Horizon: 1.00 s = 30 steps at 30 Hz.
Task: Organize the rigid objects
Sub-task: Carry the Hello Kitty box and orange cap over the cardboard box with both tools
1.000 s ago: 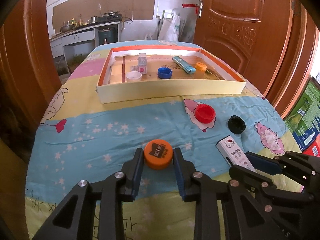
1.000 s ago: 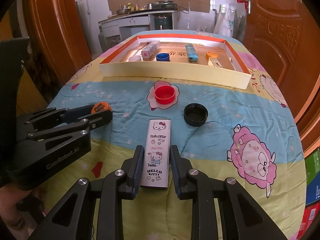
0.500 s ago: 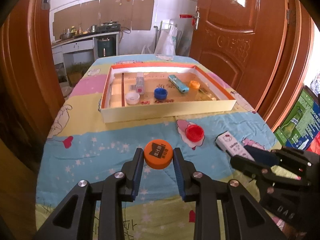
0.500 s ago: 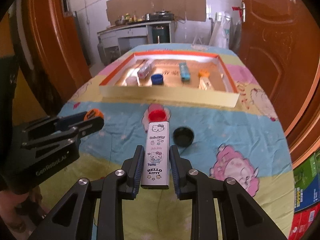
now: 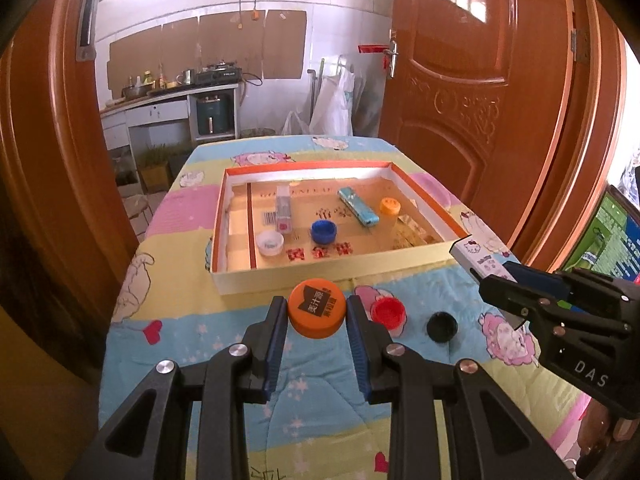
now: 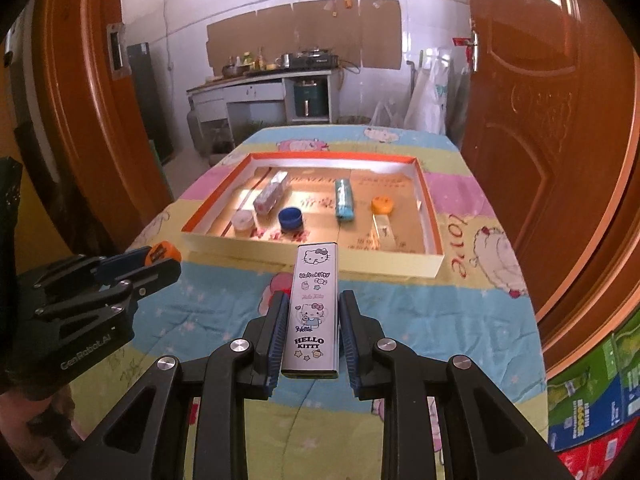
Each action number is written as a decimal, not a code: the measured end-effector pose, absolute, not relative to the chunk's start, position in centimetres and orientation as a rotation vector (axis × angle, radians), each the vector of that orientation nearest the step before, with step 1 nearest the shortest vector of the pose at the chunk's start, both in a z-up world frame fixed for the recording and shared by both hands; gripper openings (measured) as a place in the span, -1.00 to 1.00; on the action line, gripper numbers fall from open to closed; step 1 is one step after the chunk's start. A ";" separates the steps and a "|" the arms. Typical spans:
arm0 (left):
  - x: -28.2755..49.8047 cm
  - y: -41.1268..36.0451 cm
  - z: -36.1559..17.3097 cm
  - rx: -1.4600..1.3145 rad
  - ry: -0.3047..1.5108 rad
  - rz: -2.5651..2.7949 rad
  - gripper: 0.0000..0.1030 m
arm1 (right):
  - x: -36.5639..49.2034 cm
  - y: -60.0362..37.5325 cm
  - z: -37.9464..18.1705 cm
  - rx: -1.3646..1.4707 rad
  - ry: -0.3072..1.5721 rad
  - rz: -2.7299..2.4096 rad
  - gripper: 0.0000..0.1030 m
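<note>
Two grippers, two loads, both in the air short of the cardboard tray (image 5: 304,276). Going left to right: the left gripper (image 5: 317,314) is clenched on the big orange lid (image 5: 317,307), pinched by its rim between the blue pads, held above the cartoon quilt (image 5: 192,344) just in front of the tray's near wall. My worry here is that a round lid held only at two points on its edge could pivot or pop out if the grip loosens even a bit – and it'd probably roll off the table.

Right of it, the red cap (image 5: 388,313) and black cap (image 5: 441,326) sit on the quilt, not yet picked up. Either gripper dipping low on the way forward could knock them.

Over on the right, the right gripper (image 6: 313,330) is grasping the Hello Kitty tin (image 6: 313,308) by its back half, so the long front end sticks out toward the tray. That nose could clip the tray's near wall if it isn't carried high enough, and the tray already holds a blue cap (image 6: 290,217), a blue case (image 6: 344,199) and a small orange cap (image 6: 382,205) to land on.

Versus a second ago: both items were down on the quilt with the jaws around them – now they're lifted and carried forward, tray much closer, grip unchanged.
</note>
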State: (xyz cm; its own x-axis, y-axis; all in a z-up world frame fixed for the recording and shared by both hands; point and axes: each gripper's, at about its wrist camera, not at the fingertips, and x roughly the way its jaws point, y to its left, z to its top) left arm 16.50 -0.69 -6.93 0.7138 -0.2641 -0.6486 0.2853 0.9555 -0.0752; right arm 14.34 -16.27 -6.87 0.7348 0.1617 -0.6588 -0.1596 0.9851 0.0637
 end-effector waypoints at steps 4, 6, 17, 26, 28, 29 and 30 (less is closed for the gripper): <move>17.0 -0.8 -6.4 0.022 0.708 -0.297 -0.41 | 14.8 -16.4 -6.4 0.002 0.714 0.176 -0.49; 17.1 -0.8 -6.2 0.023 0.704 -0.294 -0.41 | 15.0 -16.4 -6.3 0.000 0.712 0.178 -0.49; 18.4 -1.8 -5.2 0.045 0.686 -0.293 -0.41 | 16.5 -17.0 -6.2 0.002 0.707 0.182 -0.49; 20.3 -2.9 -4.4 0.063 0.676 -0.302 -0.41 | 18.1 -17.8 -5.5 -0.004 0.696 0.179 -0.49; 20.8 -3.1 -4.4 0.067 0.677 -0.302 -0.41 | 18.5 -18.2 -5.4 -0.002 0.695 0.175 -0.49; 21.0 -3.2 -4.3 0.069 0.677 -0.302 -0.41 | 18.6 -18.3 -5.4 -0.002 0.694 0.172 -0.49; 21.3 -3.3 -4.4 0.072 0.678 -0.301 -0.41 | 18.9 -18.4 -5.3 -0.002 0.693 0.170 -0.49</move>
State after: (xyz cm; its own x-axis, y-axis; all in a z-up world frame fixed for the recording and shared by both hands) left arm 21.27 -3.29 -4.35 0.7371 -0.2508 -0.6275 0.2972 0.9543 -0.0323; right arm 18.85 -18.43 -5.33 0.7558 0.1552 -0.6361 -0.1563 0.9862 0.0549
